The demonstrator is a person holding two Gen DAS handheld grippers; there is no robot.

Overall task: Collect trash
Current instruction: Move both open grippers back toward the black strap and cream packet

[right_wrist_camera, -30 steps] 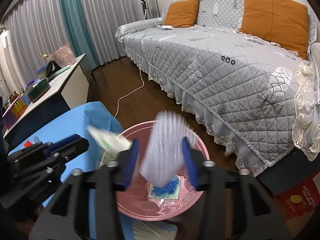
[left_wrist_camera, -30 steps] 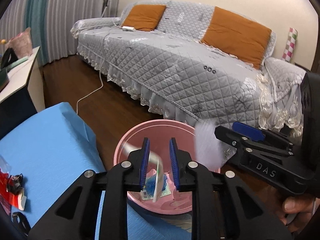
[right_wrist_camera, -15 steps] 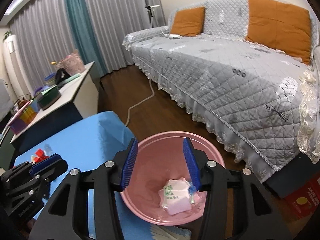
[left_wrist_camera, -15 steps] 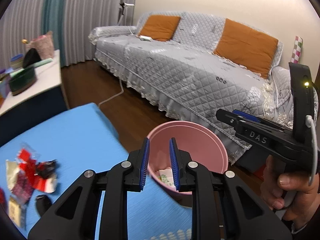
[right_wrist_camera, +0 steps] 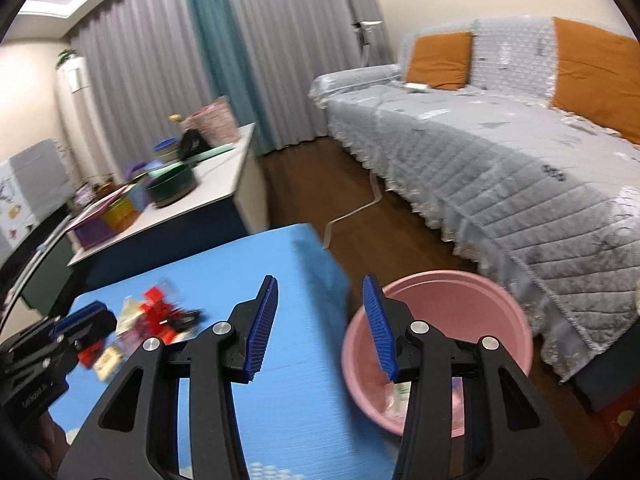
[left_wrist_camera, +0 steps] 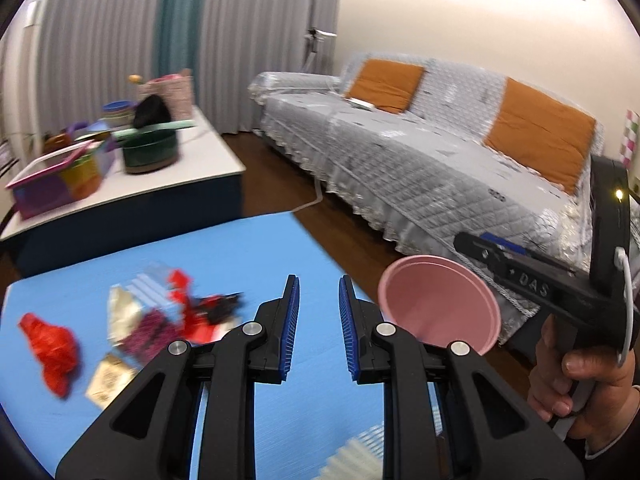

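A pile of wrappers (left_wrist_camera: 172, 312) lies on the blue table (left_wrist_camera: 248, 248), with a crumpled red wrapper (left_wrist_camera: 52, 344) at its left. My left gripper (left_wrist_camera: 318, 308) hangs above the table just right of the pile, open, nothing between its pads. The pink basin (right_wrist_camera: 440, 292) stands on the floor off the table's right edge and holds dropped trash (right_wrist_camera: 400, 394). My right gripper (right_wrist_camera: 320, 320) hovers over the table edge beside the basin; its jaws are closing with nothing between them. The wrappers (right_wrist_camera: 156, 320) show at its left, near the left gripper (right_wrist_camera: 52, 344).
A grey quilted sofa (left_wrist_camera: 440, 160) with orange cushions runs along the right behind the basin. A low white cabinet (left_wrist_camera: 168, 176) carrying baskets and bowls stands beyond the table. A white cord (right_wrist_camera: 352, 212) trails over the wooden floor. A red box (right_wrist_camera: 620, 416) sits at the lower right.
Both grippers let their trash fall into the basin, then swung left and upward away from it. The wrapper pile on the blue table has come into view.
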